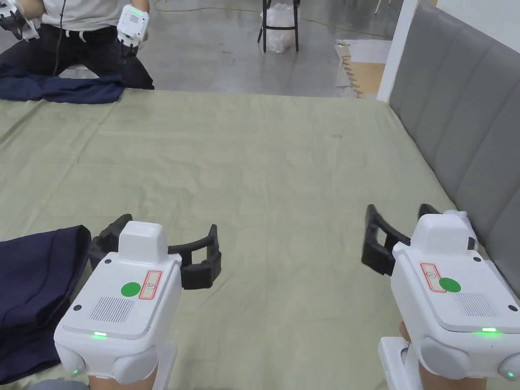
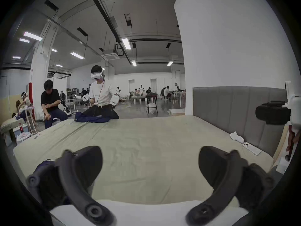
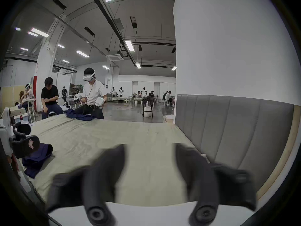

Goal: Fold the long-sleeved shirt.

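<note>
Two handheld grippers hover over a bed covered in a pale green sheet (image 1: 264,167), both empty with jaws spread wide. The left gripper (image 1: 160,249) is held just beside a crumpled navy long-sleeved shirt (image 1: 35,284), which lies on the sheet at the near left edge of the bed; in the right gripper view the shirt (image 3: 36,159) lies bunched under and beside that gripper. The right gripper (image 1: 401,231) hangs well apart from the shirt, near the grey padded headboard (image 1: 457,117) that runs along the bed's right side. The left gripper view shows a white sock (image 2: 237,136) and a phone (image 2: 251,148) lying on the sheet against the headboard. At the far edge of the bed, another person (image 2: 101,95) in a white top and a headset kneels with a gripper in each hand, a second navy garment (image 1: 61,89) spread before them. Beyond, a dark chair (image 1: 279,23) stands on the grey floor.
</note>
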